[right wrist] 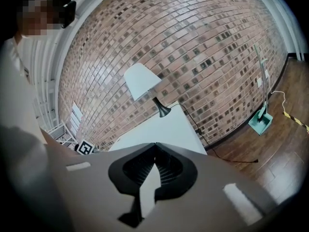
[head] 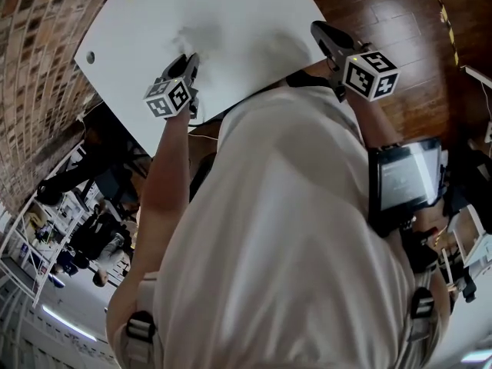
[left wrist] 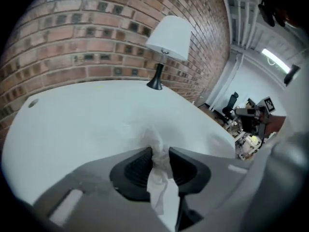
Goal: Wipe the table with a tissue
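A crumpled white tissue [left wrist: 157,154] is pinched between the dark pads of my left gripper [left wrist: 158,151], and its front end touches the white table [left wrist: 87,124]. In the head view the left gripper [head: 187,61] points down onto the table [head: 231,14] near its near edge; the picture is smeared there, so the tissue is hard to make out. My right gripper [head: 320,29] hangs at the table's right corner, off the surface. Its jaws [right wrist: 155,145] meet at the tips with nothing between them.
A white-shaded lamp [left wrist: 168,38] on a black foot stands at the table's far end by the brick wall [right wrist: 193,42]. A small round hole [head: 91,57] sits near the table's left corner. Wooden floor [head: 400,14] lies to the right, with a green dustpan [right wrist: 260,120] by the wall.
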Tool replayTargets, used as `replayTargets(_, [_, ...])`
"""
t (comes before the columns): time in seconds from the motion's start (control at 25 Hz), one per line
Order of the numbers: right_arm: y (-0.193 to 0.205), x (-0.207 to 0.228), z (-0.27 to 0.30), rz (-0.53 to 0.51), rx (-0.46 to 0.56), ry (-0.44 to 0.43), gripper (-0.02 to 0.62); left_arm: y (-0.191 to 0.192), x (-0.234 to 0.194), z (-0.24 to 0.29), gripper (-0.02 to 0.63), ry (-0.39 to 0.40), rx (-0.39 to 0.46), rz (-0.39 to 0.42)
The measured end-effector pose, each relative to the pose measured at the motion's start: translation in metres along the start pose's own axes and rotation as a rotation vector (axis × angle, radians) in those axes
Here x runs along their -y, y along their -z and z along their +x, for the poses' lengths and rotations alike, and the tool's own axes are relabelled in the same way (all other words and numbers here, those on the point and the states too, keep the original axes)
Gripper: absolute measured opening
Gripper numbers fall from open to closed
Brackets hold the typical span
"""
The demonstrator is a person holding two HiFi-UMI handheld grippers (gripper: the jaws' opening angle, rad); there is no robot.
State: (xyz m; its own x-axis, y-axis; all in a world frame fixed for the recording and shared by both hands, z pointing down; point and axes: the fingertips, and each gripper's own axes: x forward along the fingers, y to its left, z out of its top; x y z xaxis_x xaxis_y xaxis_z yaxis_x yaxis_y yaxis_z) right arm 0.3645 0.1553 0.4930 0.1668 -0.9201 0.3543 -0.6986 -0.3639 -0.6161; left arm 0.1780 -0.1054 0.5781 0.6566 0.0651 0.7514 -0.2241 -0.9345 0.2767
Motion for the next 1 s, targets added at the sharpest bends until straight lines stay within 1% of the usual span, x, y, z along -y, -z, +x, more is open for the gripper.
replayTargets(0.08, [0.002,-0.001,0.000,-0.004,-0.010,-0.007,0.008,0.022,-0.028,-0.018,0.100,-0.086,-0.023,-0.024])
replayTargets(0.16, [0.005,-0.004,0.001,-0.010,-0.019,-0.013,0.008,0.037,-0.049,-0.033,0.100,-0.165,-0.037,-0.066])
replayTargets(0.24, [0.006,-0.007,0.004,-0.015,-0.029,-0.023,0.008,0.044,-0.060,-0.040,0.100,-0.207,-0.037,-0.107])
replayTargets(0.32, [0.008,-0.008,0.007,-0.019,-0.038,-0.031,0.008,0.044,-0.060,-0.037,0.101,-0.216,-0.033,-0.114])
replayTargets(0.36, [0.008,-0.008,0.008,-0.021,-0.042,-0.034,0.008,0.042,-0.055,-0.033,0.101,-0.204,-0.031,-0.108])
replayTargets(0.4, [0.008,-0.008,0.008,-0.022,-0.044,-0.037,0.008,0.040,-0.046,-0.026,0.100,-0.175,-0.032,-0.092])
replayTargets(0.48, [0.007,-0.009,0.007,-0.023,-0.046,-0.043,0.008,0.035,-0.018,-0.007,0.100,-0.103,-0.047,-0.018])
replayTargets(0.6, [0.006,-0.010,0.009,-0.024,-0.047,-0.047,0.008,0.019,0.025,0.024,0.100,-0.032,-0.078,0.112])
replayTargets(0.68, [0.006,-0.012,0.011,-0.023,-0.046,-0.047,0.008,0.007,0.053,0.041,0.100,0.006,-0.088,0.174])
replayTargets(0.76, [0.006,-0.012,0.011,-0.022,-0.046,-0.046,0.008,0.001,0.084,0.059,0.100,0.063,-0.096,0.230])
replayTargets(0.92, [0.002,-0.006,0.008,-0.014,-0.033,-0.035,0.008,-0.003,0.147,0.085,0.098,0.178,-0.126,0.347])
replayTargets(1.0, [-0.003,0.000,0.003,-0.006,-0.019,-0.018,0.008,-0.002,0.174,0.094,0.098,0.230,-0.141,0.386])
